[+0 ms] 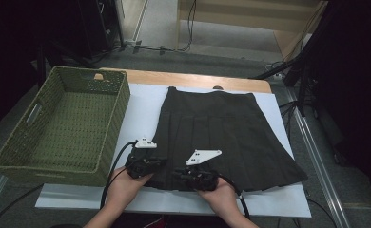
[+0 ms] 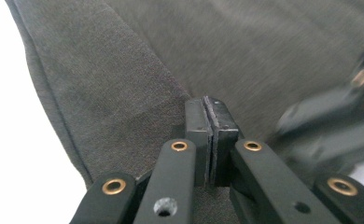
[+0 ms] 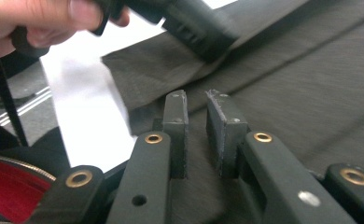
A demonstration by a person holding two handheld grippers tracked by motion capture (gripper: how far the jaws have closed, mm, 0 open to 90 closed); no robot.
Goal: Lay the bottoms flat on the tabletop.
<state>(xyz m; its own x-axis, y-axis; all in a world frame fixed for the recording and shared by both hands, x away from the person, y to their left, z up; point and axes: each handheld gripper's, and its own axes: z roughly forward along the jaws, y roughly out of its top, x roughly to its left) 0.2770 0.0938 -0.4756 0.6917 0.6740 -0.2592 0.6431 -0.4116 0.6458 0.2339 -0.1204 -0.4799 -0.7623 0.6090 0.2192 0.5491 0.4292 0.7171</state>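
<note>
Dark grey pleated fabric skirt [image 1: 221, 137] lies hem toward the person; left gripper [image 1: 148, 164] clenched empty at the hem's left corner, right gripper [image 3: 199, 100] slightly parted, grasping nothing, mid-hem.

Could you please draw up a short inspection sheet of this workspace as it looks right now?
Surface: white sheet over a wooden table.
Job's things: dark pleated skirt lying flat, hem nearest the person.
Clutter: empty green woven basket left of the skirt.
Grippers: left gripper shut, over the skirt; right gripper slightly open above the fabric, nothing between its jaws.
Cables: black cable trailing from the left gripper.
Surroundings: grey floor with loose wires beyond the table.
</note>
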